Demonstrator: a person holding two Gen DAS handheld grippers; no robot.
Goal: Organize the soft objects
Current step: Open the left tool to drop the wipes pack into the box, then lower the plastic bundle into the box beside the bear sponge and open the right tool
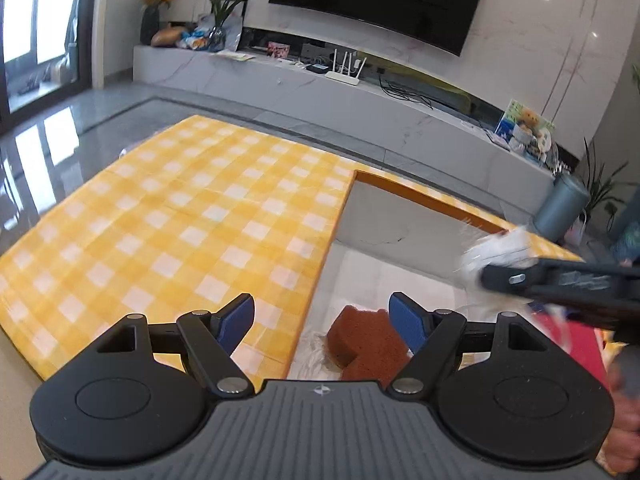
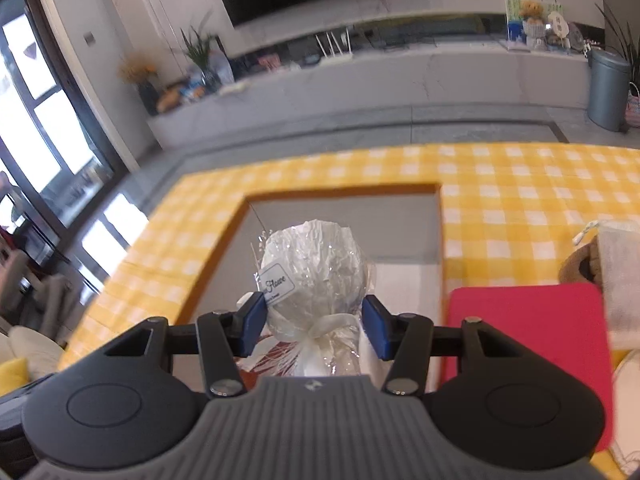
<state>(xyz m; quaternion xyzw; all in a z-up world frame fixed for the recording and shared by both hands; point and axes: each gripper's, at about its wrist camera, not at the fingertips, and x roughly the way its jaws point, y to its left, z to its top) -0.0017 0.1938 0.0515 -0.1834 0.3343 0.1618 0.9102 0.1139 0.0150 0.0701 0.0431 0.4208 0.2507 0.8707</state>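
The left gripper (image 1: 322, 318) hangs empty with its blue fingers (image 1: 236, 322) spread wide over the near edge of the yellow checked cloth (image 1: 168, 208); just right of it, inside the white box (image 1: 392, 216), a rust-brown sponge (image 1: 366, 342) lies on the floor of the box; further right, the right gripper (image 2: 316, 326) holds a white wrapped ball (image 2: 316, 268) at its ribbon-tied neck, above the box; a red pad (image 2: 528, 344) lies rightmost on the cloth.
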